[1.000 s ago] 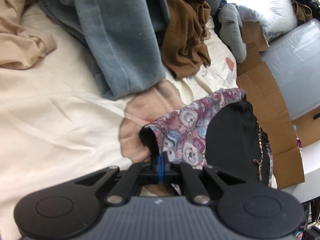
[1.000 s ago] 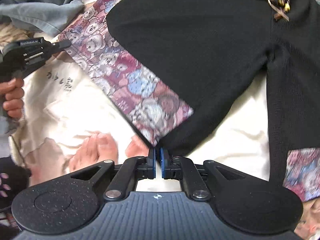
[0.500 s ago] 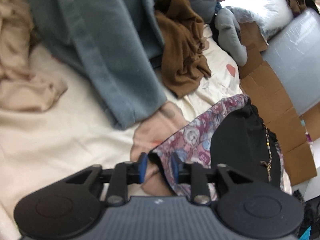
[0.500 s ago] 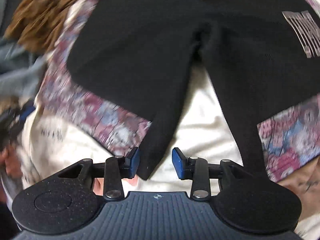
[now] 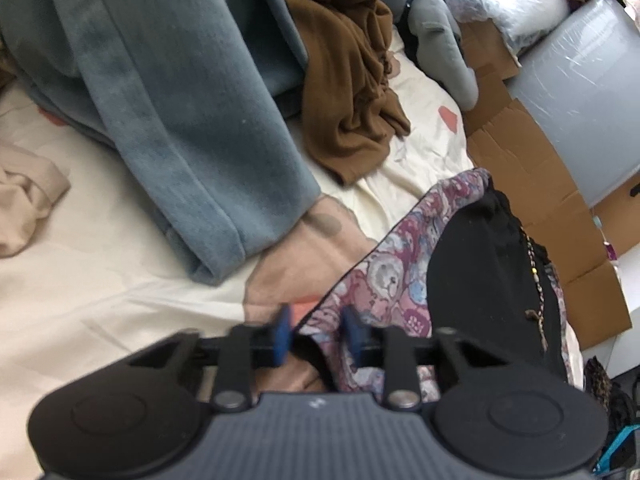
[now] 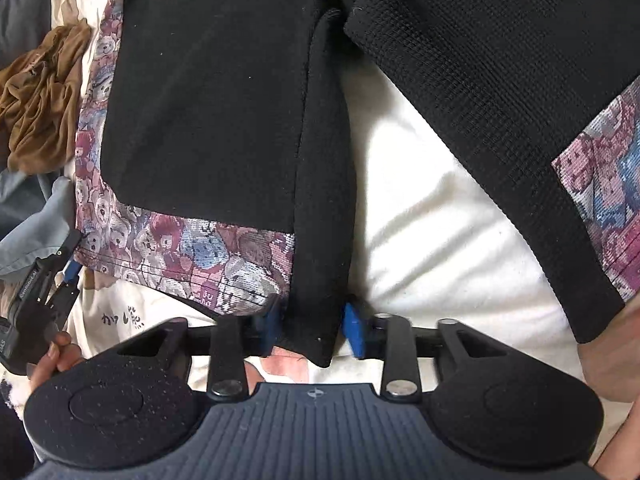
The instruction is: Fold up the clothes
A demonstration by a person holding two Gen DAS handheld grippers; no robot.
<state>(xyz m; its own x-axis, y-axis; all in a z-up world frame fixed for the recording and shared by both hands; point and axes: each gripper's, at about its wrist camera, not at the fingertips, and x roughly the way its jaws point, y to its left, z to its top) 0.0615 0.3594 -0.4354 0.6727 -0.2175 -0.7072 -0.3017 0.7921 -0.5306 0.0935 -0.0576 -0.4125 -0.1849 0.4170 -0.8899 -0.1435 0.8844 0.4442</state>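
Black shorts (image 6: pixel 208 96) with a bear-print border (image 6: pixel 192 252) lie spread flat on the cream bed sheet (image 6: pixel 424 216). My right gripper (image 6: pixel 314 330) is open, its blue pads either side of the inner corner of the left leg's hem, not clamped on it. In the left wrist view the same shorts (image 5: pixel 480 280) show edge-on, and my left gripper (image 5: pixel 316 334) stands open around the printed outer corner of that leg (image 5: pixel 384 280). The left gripper (image 6: pixel 66 276) also appears at the left edge of the right wrist view, held in a hand.
A blue-grey fleece garment (image 5: pixel 168 120), a brown garment (image 5: pixel 352 92) and a beige one (image 5: pixel 24 208) lie on the bed beyond the shorts. Flattened cardboard (image 5: pixel 532 168) and a grey box (image 5: pixel 580 92) sit off the right side. A hand (image 6: pixel 612 352) rests by the shorts' right leg.
Both grippers were shut on the shorts' hem corners a second ago. Both have opened, and the shorts now lie flat on the sheet.
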